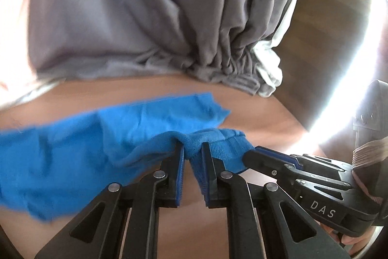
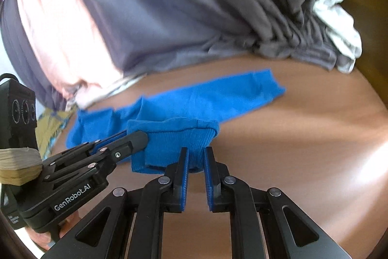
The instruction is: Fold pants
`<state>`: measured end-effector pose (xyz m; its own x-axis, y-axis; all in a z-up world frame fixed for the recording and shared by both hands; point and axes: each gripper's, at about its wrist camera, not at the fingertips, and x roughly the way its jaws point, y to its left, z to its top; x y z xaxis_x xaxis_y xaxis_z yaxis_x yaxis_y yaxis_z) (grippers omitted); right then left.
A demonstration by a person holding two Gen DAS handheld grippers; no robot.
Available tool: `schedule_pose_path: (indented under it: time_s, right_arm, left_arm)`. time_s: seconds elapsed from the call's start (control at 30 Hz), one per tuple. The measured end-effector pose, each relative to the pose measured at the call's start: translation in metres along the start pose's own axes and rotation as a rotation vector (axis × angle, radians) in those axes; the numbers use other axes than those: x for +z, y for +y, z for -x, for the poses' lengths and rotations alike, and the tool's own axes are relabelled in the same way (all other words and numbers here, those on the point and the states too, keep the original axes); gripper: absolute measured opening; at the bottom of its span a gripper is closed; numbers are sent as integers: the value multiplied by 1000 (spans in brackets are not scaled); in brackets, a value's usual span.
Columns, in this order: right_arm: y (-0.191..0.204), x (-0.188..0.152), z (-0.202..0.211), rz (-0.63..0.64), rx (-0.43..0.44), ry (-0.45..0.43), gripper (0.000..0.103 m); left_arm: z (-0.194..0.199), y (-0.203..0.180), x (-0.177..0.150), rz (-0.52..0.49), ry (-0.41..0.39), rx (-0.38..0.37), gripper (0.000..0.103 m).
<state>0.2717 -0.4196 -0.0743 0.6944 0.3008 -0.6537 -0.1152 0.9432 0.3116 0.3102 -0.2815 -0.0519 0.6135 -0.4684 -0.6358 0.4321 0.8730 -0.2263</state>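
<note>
Small bright blue pants [image 1: 145,123] lie partly on the brown table [image 1: 262,118], one end lifted. In the left wrist view my left gripper [image 1: 192,154] is shut on a bunched fold of the blue fabric. My right gripper [image 1: 252,153] comes in from the right and pinches the ribbed edge beside it. In the right wrist view my right gripper [image 2: 196,159] is shut on the ribbed band of the pants [image 2: 218,94]. My left gripper [image 2: 143,138] grips the same band just to its left. The rest of the pants trails away over the table [image 2: 303,137].
A large grey garment [image 1: 145,16] [image 2: 169,4] lies bunched across the back of the table, with white cloth [image 2: 339,28] at its right end. Yellow and blue patterned fabric [image 2: 52,123] shows at the left. A hand [image 2: 43,237] holds the left tool.
</note>
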Motion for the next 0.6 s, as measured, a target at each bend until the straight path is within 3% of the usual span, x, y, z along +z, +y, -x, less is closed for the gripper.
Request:
schedule_pose_path:
  time_s: [0.27, 0.6]
  right_arm:
    - [-34, 50, -20, -75, -7, -53, 13]
    - [-86, 87, -68, -147, -17, 10, 13]
  left_arm:
    - [-56, -18, 66, -90, 33, -28, 13]
    - [-136, -24, 107, -108, 151, -41, 13]
